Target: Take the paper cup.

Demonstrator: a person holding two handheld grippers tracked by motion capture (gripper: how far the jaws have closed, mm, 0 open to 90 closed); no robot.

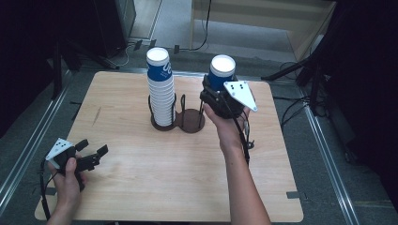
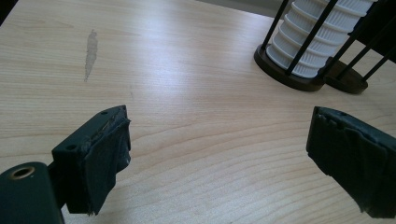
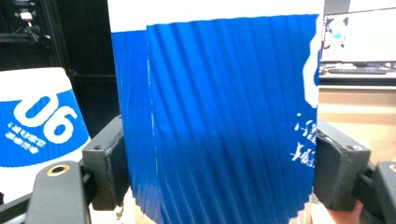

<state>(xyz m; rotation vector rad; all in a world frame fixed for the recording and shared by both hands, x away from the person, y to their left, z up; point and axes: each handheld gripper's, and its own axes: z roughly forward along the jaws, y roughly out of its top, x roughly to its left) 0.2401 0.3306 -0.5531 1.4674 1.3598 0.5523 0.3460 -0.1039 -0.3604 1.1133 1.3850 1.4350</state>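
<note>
A blue-and-white paper cup (image 1: 221, 70) hangs bottom up over the table's far middle, with my right gripper (image 1: 216, 93) shut on its ribbed blue wall (image 3: 224, 116). It hovers just above and to the right of the empty ring of a dark wire cup holder (image 1: 190, 123). In the holder's other ring stands a tall stack of the same cups (image 1: 160, 93), also bottom up. At the table's near left my left gripper (image 1: 94, 146) rests low with its jaws open over bare wood (image 2: 219, 154), and the stack (image 2: 317, 32) stands farther off at upper right.
The round-cornered wooden table (image 1: 141, 187) carries a faint grey scuff (image 2: 91, 51) on its left part. Black stand legs and cables lie on the floor beyond the far edge (image 1: 291, 70). A lit monitor (image 3: 359, 37) stands behind the held cup.
</note>
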